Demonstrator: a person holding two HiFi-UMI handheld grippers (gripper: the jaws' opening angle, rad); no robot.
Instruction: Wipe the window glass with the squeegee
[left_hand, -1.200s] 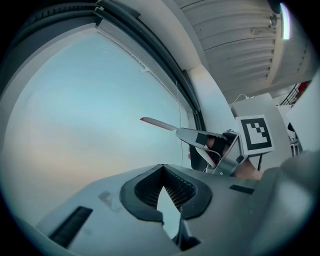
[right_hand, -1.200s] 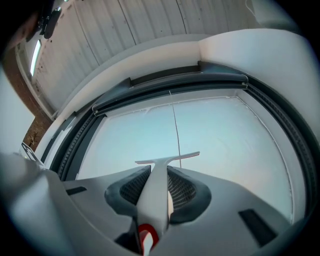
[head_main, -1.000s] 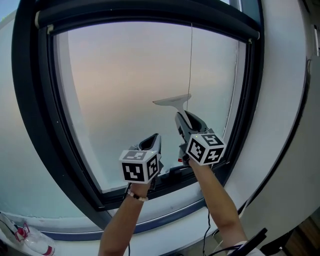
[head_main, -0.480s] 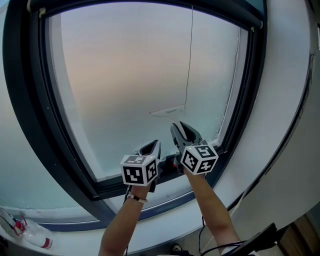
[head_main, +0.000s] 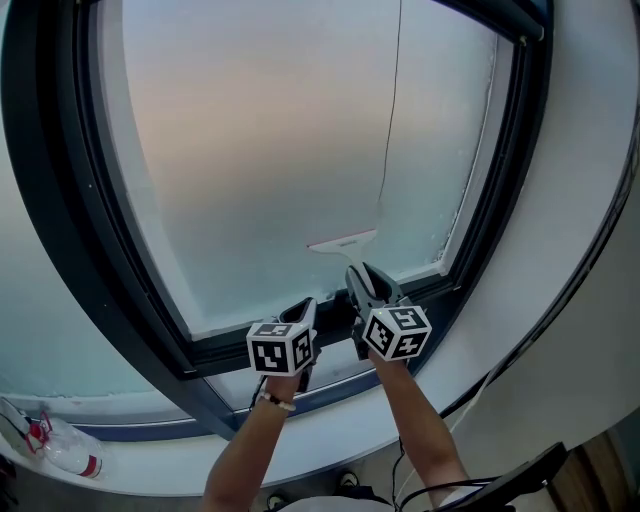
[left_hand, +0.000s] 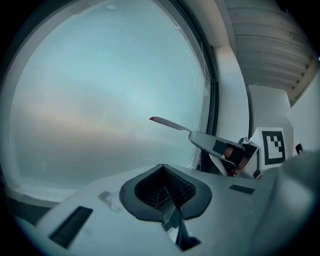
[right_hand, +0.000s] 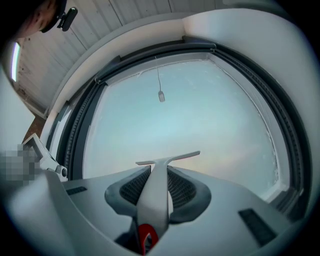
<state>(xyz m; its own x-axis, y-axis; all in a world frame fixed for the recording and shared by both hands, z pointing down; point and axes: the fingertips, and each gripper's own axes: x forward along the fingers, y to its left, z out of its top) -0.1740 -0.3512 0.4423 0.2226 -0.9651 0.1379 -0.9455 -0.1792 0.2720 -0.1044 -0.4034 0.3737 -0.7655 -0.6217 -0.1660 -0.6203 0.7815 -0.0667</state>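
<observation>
Right gripper view: right claw (right_hand: 157, 177) pinches squeegee (right_hand: 170, 159); left claw (left_hand: 162, 189) pressed together.

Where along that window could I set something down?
The white ledge is bare from the bottle at far left to the person's arms. Bottom middle of the dark frame is crowded: left tongs, shut and empty, beside right tongs gripping the squeegee.

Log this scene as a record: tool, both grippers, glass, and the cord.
tool: squeegee, blade low on the window glass
right gripper: shut on the squeegee's handle
left gripper: shut, empty, beside the bottom frame
glass: hazy, nothing visible through it
cord: hangs before the glass, above the squeegee
</observation>
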